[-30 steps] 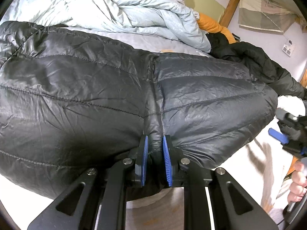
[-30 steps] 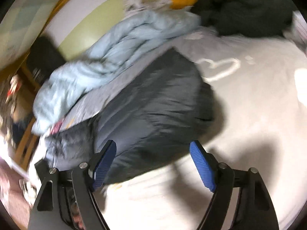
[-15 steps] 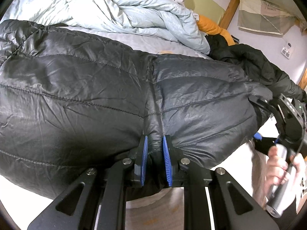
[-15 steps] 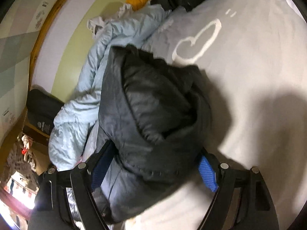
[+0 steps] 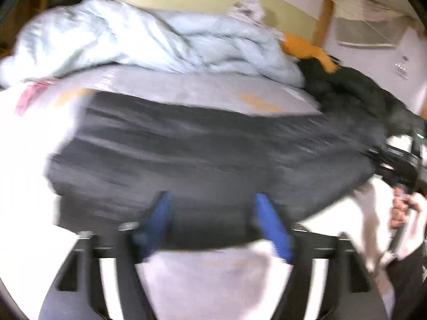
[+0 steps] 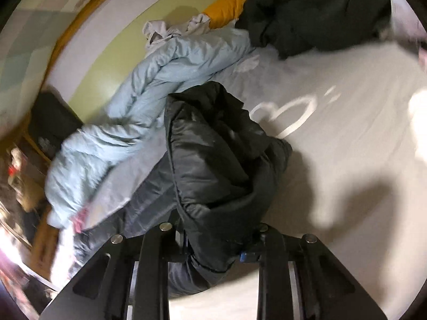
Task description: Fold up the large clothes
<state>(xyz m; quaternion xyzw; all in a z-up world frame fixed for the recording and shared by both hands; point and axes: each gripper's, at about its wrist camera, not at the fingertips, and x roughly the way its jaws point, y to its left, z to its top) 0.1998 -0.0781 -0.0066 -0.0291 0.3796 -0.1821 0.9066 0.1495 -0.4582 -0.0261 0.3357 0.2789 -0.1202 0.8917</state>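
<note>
A black puffer jacket (image 5: 202, 154) lies across the bed, blurred in the left wrist view. My left gripper (image 5: 214, 224) has its jaws opening wide. The jacket's near hem shows between the blue pads (image 5: 272, 226), which do not press it. In the right wrist view the jacket's bunched end (image 6: 213, 154) fills my right gripper (image 6: 216, 245). Its jaws are closing on the fabric, and only a sliver of blue pad (image 6: 244, 256) shows. That right gripper (image 5: 400, 170) and the hand (image 5: 403, 210) holding it appear at the jacket's right end in the left view.
A crumpled light blue duvet (image 5: 160, 42) runs along the wall behind the jacket. A second dark garment (image 6: 320, 8) and an orange pillow (image 6: 226, 8) lie at the bed's far end. The pale sheet (image 6: 347, 160) carries a white heart outline (image 6: 288, 117).
My left gripper let go of the jacket's hem, opened wide and drew back upward. My right gripper closed around the jacket's bunched end.
</note>
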